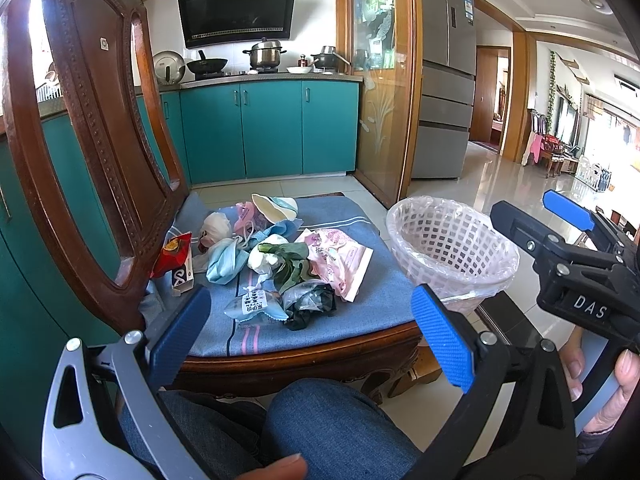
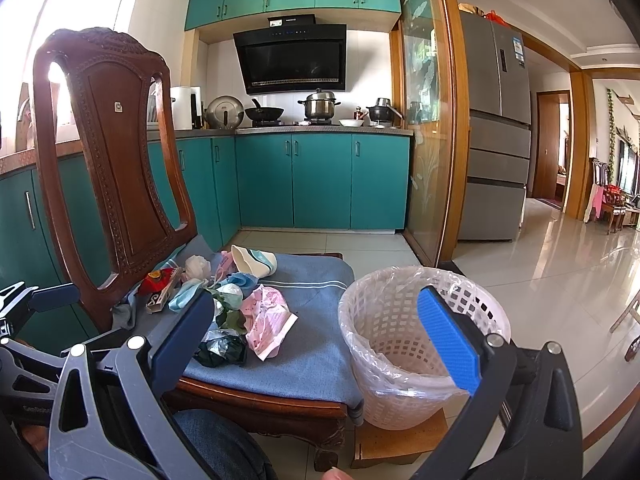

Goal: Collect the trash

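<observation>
A pile of trash (image 1: 276, 264) lies on the blue cushion (image 1: 372, 284) of a wooden chair: a pink wrapper (image 1: 336, 260), a dark crumpled bag (image 1: 310, 304), a clear snack packet (image 1: 254, 304), a red packet (image 1: 174, 250), face masks and a paper cup (image 1: 274, 206). The pile also shows in the right wrist view (image 2: 236, 312). A white lined basket (image 1: 452, 248) (image 2: 416, 340) stands right of the chair. My left gripper (image 1: 316, 336) is open and empty, in front of the pile. My right gripper (image 2: 320, 340) is open and empty, between pile and basket; it also shows in the left wrist view (image 1: 540, 220).
The carved chair back (image 1: 92, 120) rises at the left. Teal kitchen cabinets (image 1: 268, 128), a glass door (image 1: 380, 80) and a fridge (image 1: 444, 80) stand behind. A low wooden stool (image 2: 400, 440) carries the basket. The person's knees (image 1: 320, 428) are just before the chair.
</observation>
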`<move>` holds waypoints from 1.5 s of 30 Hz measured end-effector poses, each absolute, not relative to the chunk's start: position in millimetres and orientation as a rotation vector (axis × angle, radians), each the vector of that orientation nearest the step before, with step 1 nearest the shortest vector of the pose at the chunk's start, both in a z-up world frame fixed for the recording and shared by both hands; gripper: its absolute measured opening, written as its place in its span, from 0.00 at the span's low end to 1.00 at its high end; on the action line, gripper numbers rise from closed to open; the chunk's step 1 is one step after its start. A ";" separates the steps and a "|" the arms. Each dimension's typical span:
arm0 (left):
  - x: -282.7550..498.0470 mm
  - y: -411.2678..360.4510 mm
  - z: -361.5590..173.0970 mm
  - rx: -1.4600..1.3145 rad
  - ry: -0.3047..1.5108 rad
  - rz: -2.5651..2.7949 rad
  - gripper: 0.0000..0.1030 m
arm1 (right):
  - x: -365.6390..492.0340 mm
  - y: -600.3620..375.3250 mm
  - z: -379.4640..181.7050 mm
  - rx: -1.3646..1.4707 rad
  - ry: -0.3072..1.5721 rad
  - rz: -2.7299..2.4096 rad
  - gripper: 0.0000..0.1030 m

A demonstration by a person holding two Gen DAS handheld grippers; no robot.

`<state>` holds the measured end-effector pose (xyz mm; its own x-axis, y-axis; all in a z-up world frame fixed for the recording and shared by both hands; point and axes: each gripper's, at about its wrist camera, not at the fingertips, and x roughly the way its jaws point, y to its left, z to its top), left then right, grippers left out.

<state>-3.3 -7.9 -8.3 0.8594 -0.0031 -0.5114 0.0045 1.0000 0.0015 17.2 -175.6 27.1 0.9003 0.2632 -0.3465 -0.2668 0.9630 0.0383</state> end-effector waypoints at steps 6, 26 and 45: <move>-3.3 -7.3 -8.4 0.002 0.537 -0.004 0.97 | 16.2 -177.3 25.9 -0.009 0.351 0.274 0.97; 0.0 9.6 -7.6 -0.020 0.537 0.047 0.97 | 14.0 -175.7 27.7 -0.005 0.337 0.299 0.97; 63.8 77.1 -27.6 -0.061 0.654 0.198 0.97 | 136.6 -119.2 42.8 -0.104 0.519 0.416 0.97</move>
<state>63.8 77.1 -27.6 0.7757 0.1632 -0.6096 -0.2017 0.9794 0.0056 136.6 -119.2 42.8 0.7871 0.3595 -0.5013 -0.4116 0.9113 0.0072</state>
